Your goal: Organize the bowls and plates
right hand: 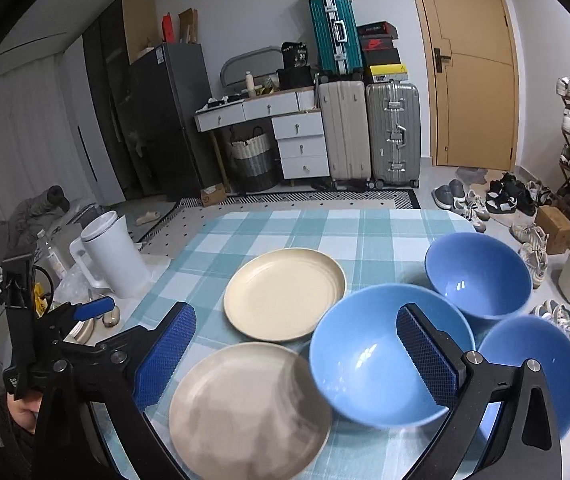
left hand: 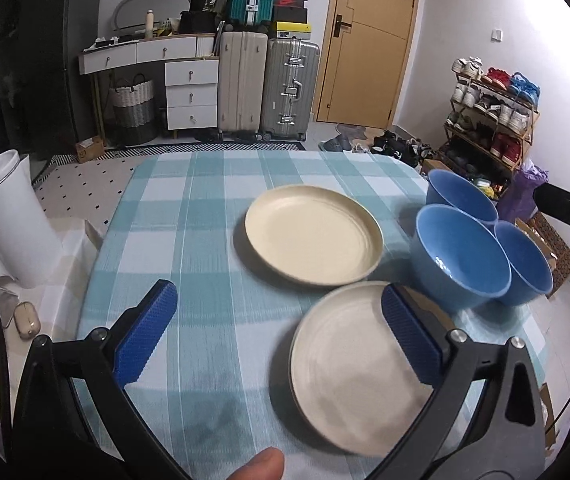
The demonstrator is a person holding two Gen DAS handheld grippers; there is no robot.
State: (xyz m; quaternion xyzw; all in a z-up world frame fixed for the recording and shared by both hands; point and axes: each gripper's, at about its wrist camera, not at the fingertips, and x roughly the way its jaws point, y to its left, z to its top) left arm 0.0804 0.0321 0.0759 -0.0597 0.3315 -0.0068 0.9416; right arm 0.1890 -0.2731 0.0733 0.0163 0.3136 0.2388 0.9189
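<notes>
Both grippers, left (left hand: 279, 330) & right (right hand: 299, 354), gape wide w/ nothing held, above two plates, near one (left hand: 359, 368) & far one (left hand: 313, 234), w/ three blue bowls (right hand: 381, 354) touching beside them, so a careless grab could knock bowls together.

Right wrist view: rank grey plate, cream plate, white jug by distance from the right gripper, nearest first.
From the right gripper:
1. Grey plate, just below the left finger.
2. Cream plate, behind it, mid-table.
3. White jug, off the table's left edge.
</notes>
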